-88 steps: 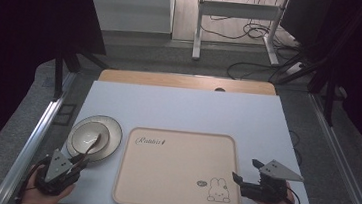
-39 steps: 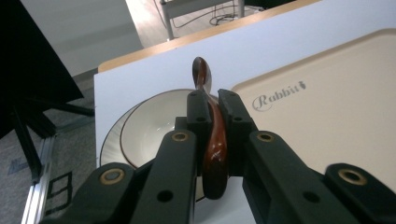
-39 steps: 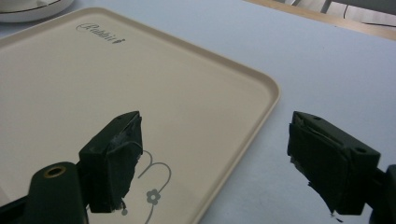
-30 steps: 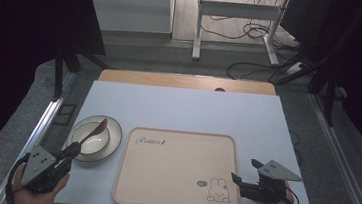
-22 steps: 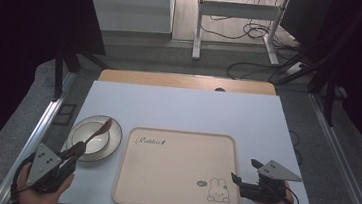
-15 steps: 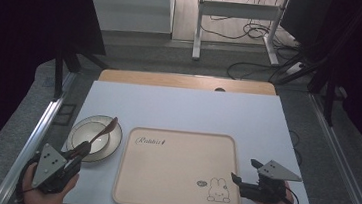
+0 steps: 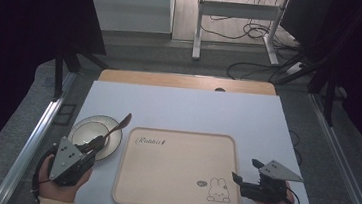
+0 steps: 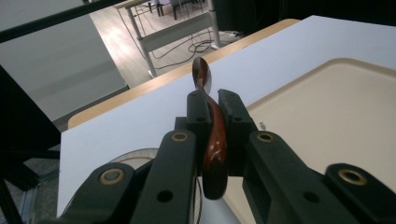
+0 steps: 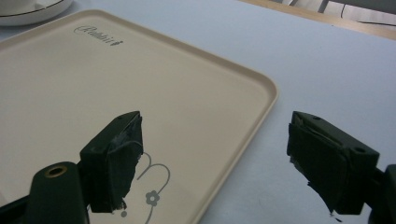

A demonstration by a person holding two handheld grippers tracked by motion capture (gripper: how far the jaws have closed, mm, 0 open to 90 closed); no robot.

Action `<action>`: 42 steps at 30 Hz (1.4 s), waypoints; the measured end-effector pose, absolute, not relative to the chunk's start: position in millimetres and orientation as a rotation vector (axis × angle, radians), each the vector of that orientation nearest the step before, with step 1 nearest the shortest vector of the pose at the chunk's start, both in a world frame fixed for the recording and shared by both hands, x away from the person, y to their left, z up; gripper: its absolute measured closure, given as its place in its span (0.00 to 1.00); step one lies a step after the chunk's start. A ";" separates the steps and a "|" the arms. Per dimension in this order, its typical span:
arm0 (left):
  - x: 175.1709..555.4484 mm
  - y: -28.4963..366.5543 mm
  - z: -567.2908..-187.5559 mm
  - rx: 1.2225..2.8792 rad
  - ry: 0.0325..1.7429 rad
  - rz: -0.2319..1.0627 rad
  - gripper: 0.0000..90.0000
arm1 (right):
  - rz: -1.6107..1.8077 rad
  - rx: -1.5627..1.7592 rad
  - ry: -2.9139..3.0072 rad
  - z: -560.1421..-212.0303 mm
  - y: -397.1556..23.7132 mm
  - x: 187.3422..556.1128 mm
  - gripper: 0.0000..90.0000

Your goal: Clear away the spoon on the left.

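My left gripper [image 7: 90, 147] is shut on the handle of a brown wooden spoon [image 7: 115, 129], which slants up and to the right over a white bowl [image 7: 86, 130] at the table's left. In the left gripper view the spoon [image 8: 211, 126] stands clamped between the two black jaws, its bowl end pointing away. A beige tray [image 7: 177, 168] with a rabbit drawing lies in the middle of the table. My right gripper [image 7: 243, 171] rests at the tray's right edge, open, with nothing between its jaws. In the right gripper view the gripper [image 9: 215, 158] spans the tray's corner [image 9: 261, 93].
The white table [image 7: 183, 107] has a wooden strip [image 7: 186, 81] along its far edge. Metal rails run down both sides. Beyond the table are a desk frame [image 7: 237, 17] and cables on the floor.
My left gripper has carried the spoon to the right and slightly up, from the bowl's left side to over its right rim. The right gripper has not moved.
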State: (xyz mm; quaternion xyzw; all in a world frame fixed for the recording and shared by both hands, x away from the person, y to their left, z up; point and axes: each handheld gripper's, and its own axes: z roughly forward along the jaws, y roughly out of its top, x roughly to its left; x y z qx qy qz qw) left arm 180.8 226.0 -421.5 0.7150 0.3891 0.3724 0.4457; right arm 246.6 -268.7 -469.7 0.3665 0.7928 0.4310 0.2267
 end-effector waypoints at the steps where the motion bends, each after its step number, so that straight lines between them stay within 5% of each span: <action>1: 182.6 224.3 -420.8 1.769 0.967 0.916 0.94 | 1.186 1.010 2.187 -470.1 -268.7 246.7 0.21; 42: 202.1 178.8 -461.4 1.999 0.898 0.832 0.94 | 1.166 1.000 2.211 -473.1 -266.7 246.7 0.21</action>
